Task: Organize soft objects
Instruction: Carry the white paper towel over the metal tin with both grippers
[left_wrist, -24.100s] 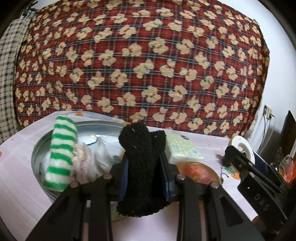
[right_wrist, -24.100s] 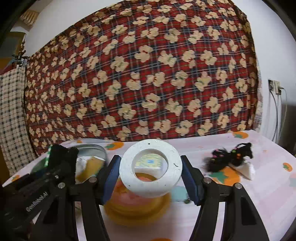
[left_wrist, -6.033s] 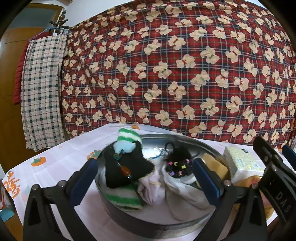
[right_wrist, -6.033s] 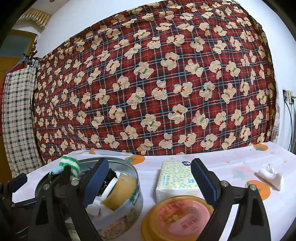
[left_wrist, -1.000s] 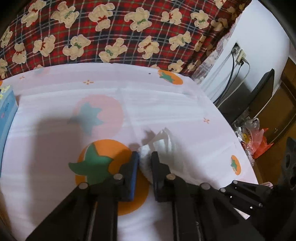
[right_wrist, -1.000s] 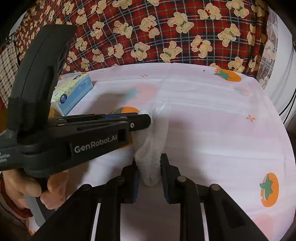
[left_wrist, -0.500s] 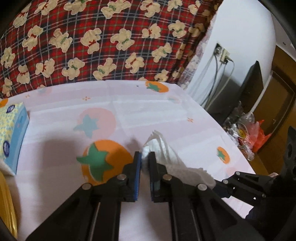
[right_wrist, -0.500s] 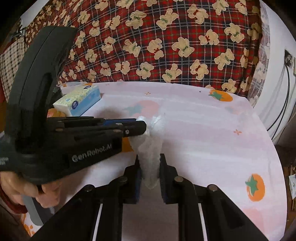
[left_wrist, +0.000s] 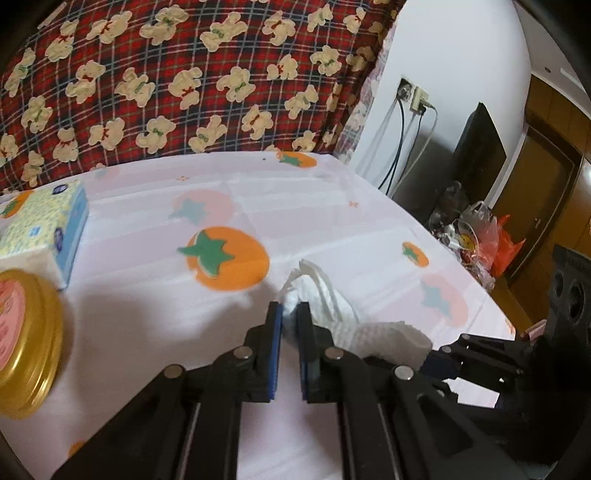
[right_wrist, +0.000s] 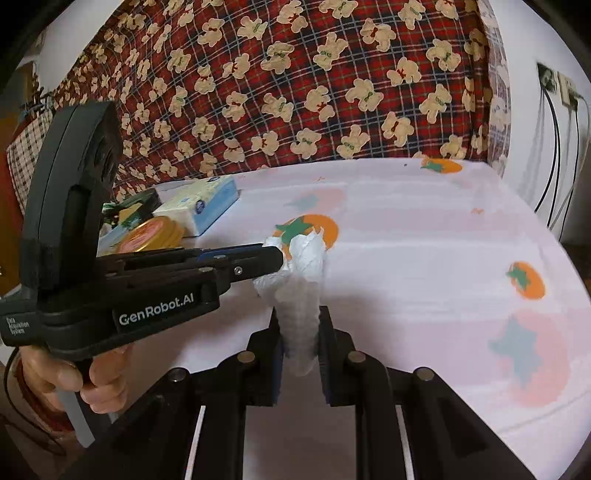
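A crumpled white tissue (left_wrist: 325, 295) hangs between both grippers, lifted off the pink tomato-print tablecloth (left_wrist: 332, 229). My left gripper (left_wrist: 289, 314) is shut on one end of it. My right gripper (right_wrist: 300, 325) is shut on the other end of the tissue (right_wrist: 301, 280). In the right wrist view the left gripper (right_wrist: 275, 260) reaches in from the left, held by a hand (right_wrist: 92, 380), pinching the tissue's upper end. In the left wrist view the right gripper (left_wrist: 439, 360) enters from the lower right, its tips partly hidden by the tissue.
A blue and yellow tissue pack (left_wrist: 48, 229) and a gold tin lid (left_wrist: 22, 339) lie at the left. The pack (right_wrist: 201, 203) and the lid (right_wrist: 153, 232) lie at the left behind the left gripper. A plaid bear-print cloth (left_wrist: 166, 85) hangs behind. The table's right edge (left_wrist: 461, 266) drops toward cables and bags.
Both grippers have moved left with the tissue raised off the cloth. The tissue pack and gold lid have come into the left wrist view.
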